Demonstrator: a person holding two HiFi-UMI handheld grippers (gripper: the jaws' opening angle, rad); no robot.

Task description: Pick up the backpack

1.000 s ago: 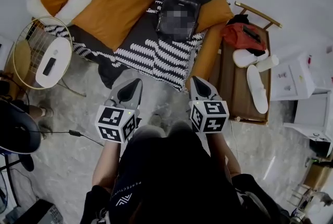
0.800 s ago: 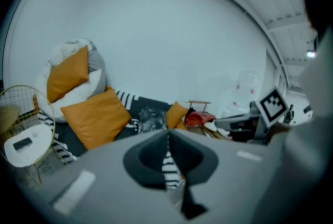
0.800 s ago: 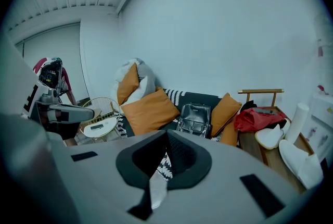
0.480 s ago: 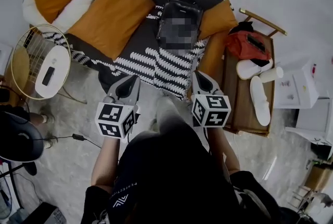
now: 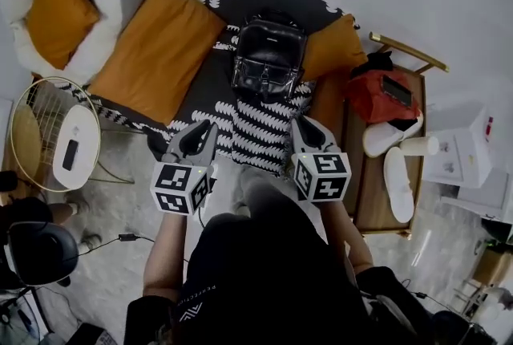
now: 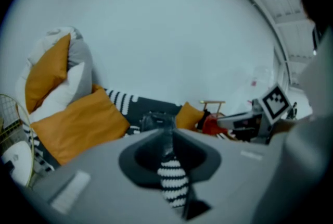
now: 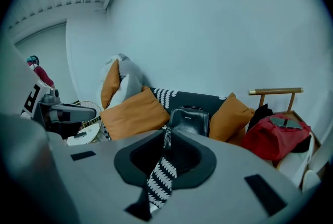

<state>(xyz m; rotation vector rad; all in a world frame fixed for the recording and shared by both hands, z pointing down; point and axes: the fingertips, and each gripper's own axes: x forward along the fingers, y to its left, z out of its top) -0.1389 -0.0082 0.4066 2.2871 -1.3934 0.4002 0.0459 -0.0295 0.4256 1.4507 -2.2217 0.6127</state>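
The black backpack (image 5: 268,61) stands upright on a sofa draped in a black-and-white patterned throw (image 5: 258,127), between orange cushions. It also shows straight ahead in the left gripper view, backpack (image 6: 156,120), and in the right gripper view, backpack (image 7: 190,120). My left gripper (image 5: 205,127) and right gripper (image 5: 301,125) hover side by side over the sofa's front edge, short of the backpack and not touching it. On both the jaws are opening and stand a narrow slit apart, left gripper (image 6: 166,133), right gripper (image 7: 167,137). Nothing is between either pair.
A large orange cushion (image 5: 156,46) lies left of the backpack, a smaller one (image 5: 333,42) to its right. On the right, a wooden bench (image 5: 362,191) carries a red bag (image 5: 381,95) and white slippers (image 5: 397,183). A round wire side table (image 5: 48,135) stands at the left.
Both grippers have moved forward from over the floor to the sofa's front edge. The backpack now lies nearer to them in the head view.
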